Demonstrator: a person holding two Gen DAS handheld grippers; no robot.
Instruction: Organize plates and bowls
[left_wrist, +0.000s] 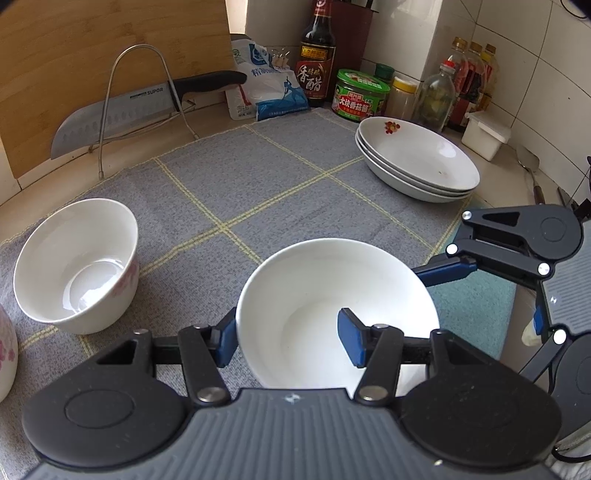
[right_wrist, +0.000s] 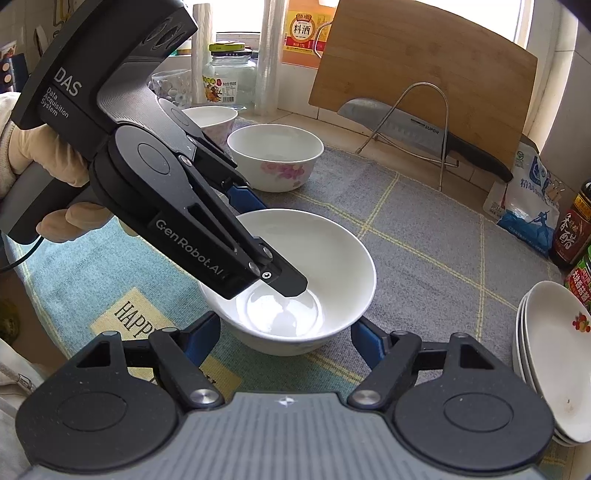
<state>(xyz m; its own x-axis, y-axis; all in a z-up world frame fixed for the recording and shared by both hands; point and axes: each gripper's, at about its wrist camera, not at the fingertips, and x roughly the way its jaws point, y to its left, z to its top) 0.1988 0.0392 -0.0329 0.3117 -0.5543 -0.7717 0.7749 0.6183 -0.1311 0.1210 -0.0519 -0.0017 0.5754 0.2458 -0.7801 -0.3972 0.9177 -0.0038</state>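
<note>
- My left gripper (left_wrist: 288, 334) is straddling the near wall of the white bowl (left_wrist: 332, 291) sitting on the grey checked cloth (left_wrist: 258, 177): one blue finger is lying inside the bowl, the other outside against its left wall.
- I cannot tell whether those fingers (left_wrist: 351, 341) are pressing the wall or only bracketing it; the gap between them is moderate, about half open.
- From the right wrist view I am seeing the same bowl (right_wrist: 325, 251) with the left gripper (right_wrist: 273, 273) reaching down over its rim, one finger inside, near the bottom.
- My right gripper (right_wrist: 286, 341) is standing wide open and holding nothing, its fingers (right_wrist: 369, 345) spread either side of the bowl's near side, apart from the wall as far as I can judge.
- A second bowl (left_wrist: 74, 266), with pink flowers on its outside, is sitting on the cloth well to the left of the gripped one; in the right view it (right_wrist: 275, 160) is lying beyond the near bowl, and a third bowl (right_wrist: 212, 120) is standing just behind it.
- A stack of plates (left_wrist: 417, 162) is resting at the far right edge of the cloth, well apart from both grippers.
- A knife (left_wrist: 129, 110) is leaning in a wire rack (left_wrist: 147, 92) against a wooden board (left_wrist: 92, 44) at the back of the tabletop (left_wrist: 207, 118), with bottles (left_wrist: 316, 55) and a green tin (left_wrist: 362, 96) beside it.
</note>
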